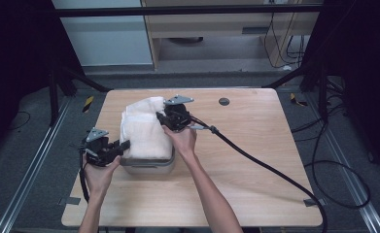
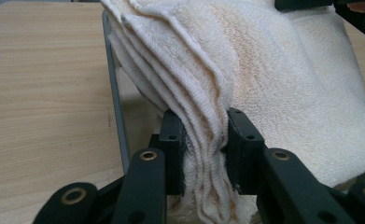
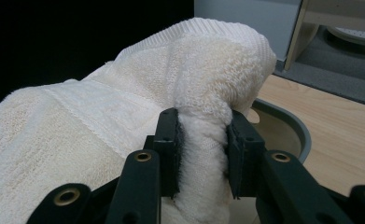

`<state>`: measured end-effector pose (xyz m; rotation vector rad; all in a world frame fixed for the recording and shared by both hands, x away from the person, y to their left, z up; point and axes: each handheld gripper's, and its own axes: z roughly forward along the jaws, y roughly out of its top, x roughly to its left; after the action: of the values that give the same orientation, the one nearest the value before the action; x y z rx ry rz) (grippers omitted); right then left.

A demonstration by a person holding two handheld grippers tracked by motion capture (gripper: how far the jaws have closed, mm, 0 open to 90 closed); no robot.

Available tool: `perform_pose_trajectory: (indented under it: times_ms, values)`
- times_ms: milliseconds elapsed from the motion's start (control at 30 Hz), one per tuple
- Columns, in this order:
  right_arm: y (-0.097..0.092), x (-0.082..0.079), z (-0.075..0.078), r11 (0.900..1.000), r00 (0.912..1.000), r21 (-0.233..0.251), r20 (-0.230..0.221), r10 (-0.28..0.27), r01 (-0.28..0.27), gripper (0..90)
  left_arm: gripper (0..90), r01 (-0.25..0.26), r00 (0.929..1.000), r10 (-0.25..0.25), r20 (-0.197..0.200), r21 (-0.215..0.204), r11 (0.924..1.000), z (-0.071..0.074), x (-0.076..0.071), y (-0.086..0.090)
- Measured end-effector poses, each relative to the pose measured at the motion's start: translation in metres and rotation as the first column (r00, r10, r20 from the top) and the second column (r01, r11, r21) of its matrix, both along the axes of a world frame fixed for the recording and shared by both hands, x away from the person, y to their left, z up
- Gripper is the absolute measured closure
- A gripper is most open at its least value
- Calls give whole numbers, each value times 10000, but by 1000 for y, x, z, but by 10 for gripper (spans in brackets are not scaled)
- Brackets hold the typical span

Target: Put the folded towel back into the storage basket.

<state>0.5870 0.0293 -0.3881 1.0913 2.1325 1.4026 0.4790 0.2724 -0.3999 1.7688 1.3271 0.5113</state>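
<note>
Your left gripper [image 1: 123, 145] pinches the near left edge of the folded cream towel [image 1: 144, 128]; in the left gripper view its jaws are clamped on a bunch of stacked layers [image 2: 203, 154], squeezing them into a narrow band; your right gripper [image 1: 159, 116] bites the far right side of the same towel, and in the right gripper view its jaws press a thick rolled fold [image 3: 202, 140] between them; the towel lies draped over the grey bin [image 1: 148, 167], which stands on the wooden table [image 1: 255, 160] near its left middle; the bin's rim shows beside the towel in the right gripper view [image 3: 287, 123]; your hands come in from the near edge, the left [image 1: 100, 172] beside the bin, the right [image 1: 182, 141] over it.
</note>
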Motion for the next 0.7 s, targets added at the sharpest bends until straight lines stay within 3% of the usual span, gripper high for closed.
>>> perform_pose_trajectory:
  times_ms: [700]
  values:
    - [1,8,-24,9991,9988,-401,-470,-131,112,687,700,-46,9992,65,-405,482,9988,-18,8,-7]
